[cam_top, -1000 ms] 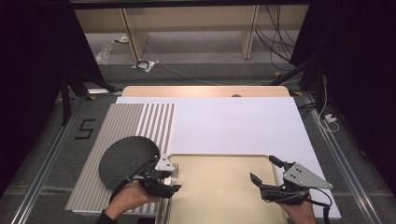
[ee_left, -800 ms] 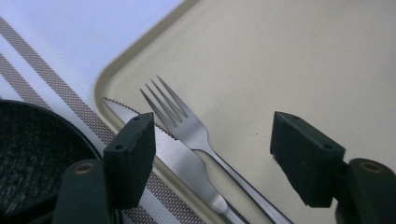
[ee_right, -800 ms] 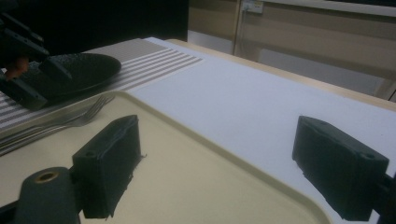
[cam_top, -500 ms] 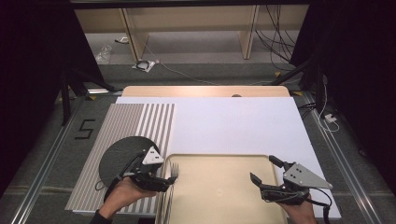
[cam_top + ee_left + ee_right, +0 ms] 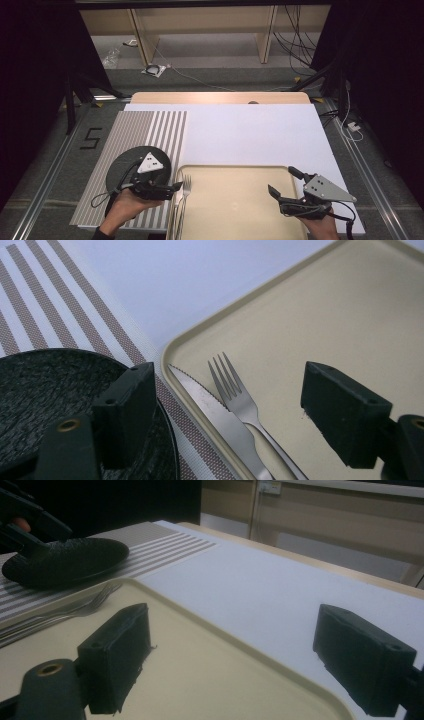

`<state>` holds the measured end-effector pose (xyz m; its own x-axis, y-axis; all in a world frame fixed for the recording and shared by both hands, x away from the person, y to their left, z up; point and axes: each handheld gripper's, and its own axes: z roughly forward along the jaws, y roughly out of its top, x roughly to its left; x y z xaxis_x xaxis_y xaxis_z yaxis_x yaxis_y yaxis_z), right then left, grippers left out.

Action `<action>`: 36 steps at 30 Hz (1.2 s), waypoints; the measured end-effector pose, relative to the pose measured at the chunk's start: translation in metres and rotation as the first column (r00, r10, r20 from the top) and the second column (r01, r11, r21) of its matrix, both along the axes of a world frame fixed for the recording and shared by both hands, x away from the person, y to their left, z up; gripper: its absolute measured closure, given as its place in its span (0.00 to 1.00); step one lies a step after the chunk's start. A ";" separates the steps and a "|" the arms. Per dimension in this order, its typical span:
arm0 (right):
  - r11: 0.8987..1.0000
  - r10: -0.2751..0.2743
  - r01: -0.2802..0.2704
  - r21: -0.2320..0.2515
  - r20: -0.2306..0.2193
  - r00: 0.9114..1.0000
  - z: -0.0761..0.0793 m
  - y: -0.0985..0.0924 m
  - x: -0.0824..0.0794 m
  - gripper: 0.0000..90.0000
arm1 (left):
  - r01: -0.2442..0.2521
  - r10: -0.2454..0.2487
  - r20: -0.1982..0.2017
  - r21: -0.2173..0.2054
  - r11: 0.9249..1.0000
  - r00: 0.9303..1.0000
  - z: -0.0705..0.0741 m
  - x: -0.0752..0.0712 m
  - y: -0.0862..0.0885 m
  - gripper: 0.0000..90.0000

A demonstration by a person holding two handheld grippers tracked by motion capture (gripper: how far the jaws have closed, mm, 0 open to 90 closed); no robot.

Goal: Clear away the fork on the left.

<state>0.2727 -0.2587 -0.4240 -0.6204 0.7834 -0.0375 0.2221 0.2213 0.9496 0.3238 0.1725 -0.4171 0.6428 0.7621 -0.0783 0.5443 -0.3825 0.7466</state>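
A steel fork [image 5: 235,390] and a serrated knife [image 5: 210,407] lie side by side along the left edge of the beige tray [image 5: 325,315]. My left gripper [image 5: 227,390] hovers open over them. Its jaws have just been opening, and nothing is between the pads. In the high view the left gripper [image 5: 172,187] sits over the near edge of the black plate [image 5: 130,167], its tips pointing at the fork [image 5: 186,187]. My right gripper [image 5: 280,180] is open and empty over the tray's [image 5: 235,172] right side.
The black plate [image 5: 70,560] rests on a striped placemat [image 5: 145,130] to the left of the tray. A white sheet [image 5: 250,130] covers the table behind the tray. Shelves and cables stand on the floor beyond the table's far edge [image 5: 220,97].
The left gripper has let go of the fork, opened its jaws and drawn back left over the plate. The fork now lies on the tray. The right gripper has stayed still.
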 end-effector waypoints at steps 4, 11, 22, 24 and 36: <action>1.000 0.000 0.000 -0.001 0.003 1.000 0.000 0.000 0.000 0.18 | -0.023 0.023 0.009 -0.022 0.999 1.000 0.001 0.000 0.004 0.23; 1.000 0.002 -0.002 -0.001 0.003 1.000 0.000 0.000 0.000 0.18 | -0.109 0.112 0.040 -0.066 0.992 0.993 0.002 0.002 0.019 0.22; 1.000 0.000 0.000 0.004 0.004 1.000 -0.001 -0.001 0.001 0.18 | -0.201 0.205 0.030 -0.099 0.974 0.978 -0.001 0.002 0.035 0.21; 1.000 -0.002 0.002 0.004 0.001 1.000 -0.001 -0.001 0.001 0.18 | -0.214 0.218 0.030 -0.105 0.971 0.976 -0.001 0.001 0.036 0.21; 1.000 -0.001 0.001 0.003 0.001 1.000 -0.001 -0.002 0.001 0.18 | -0.314 0.320 0.001 -0.176 0.933 0.948 -0.009 -0.007 0.054 0.21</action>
<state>0.2737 -0.2608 -0.4253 -0.6197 0.7840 -0.0357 0.2216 0.2184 0.9504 0.3172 0.2262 -0.4264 0.3739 0.9033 -0.2105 0.5933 -0.0585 0.8029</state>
